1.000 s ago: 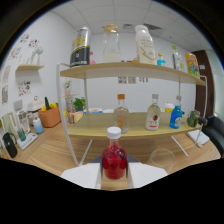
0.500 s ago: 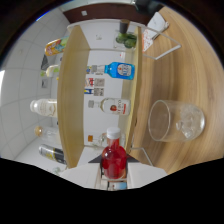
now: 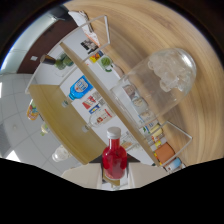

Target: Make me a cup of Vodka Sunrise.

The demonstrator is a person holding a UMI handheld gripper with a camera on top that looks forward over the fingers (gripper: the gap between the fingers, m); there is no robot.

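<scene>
A small bottle of red liquid with a white cap stands between my fingers, and my gripper is shut on its lower body. The whole view is rolled far over, so the bottle is tipped with it. Beyond the cap and to one side stands a clear glass on the wooden table, with ice cubes in its bottom. The cap is on and no liquid is flowing.
A two-tier wooden shelf stands behind the glass, carrying a blue-labelled bottle, a clear red-labelled bottle and several other bottles and cans. A small potted plant sits at one end of the shelf.
The gripper has kept rolling over with the red bottle in it. The shelf and table have swung round in view, and the ice-filled glass now looks much nearer and larger.
</scene>
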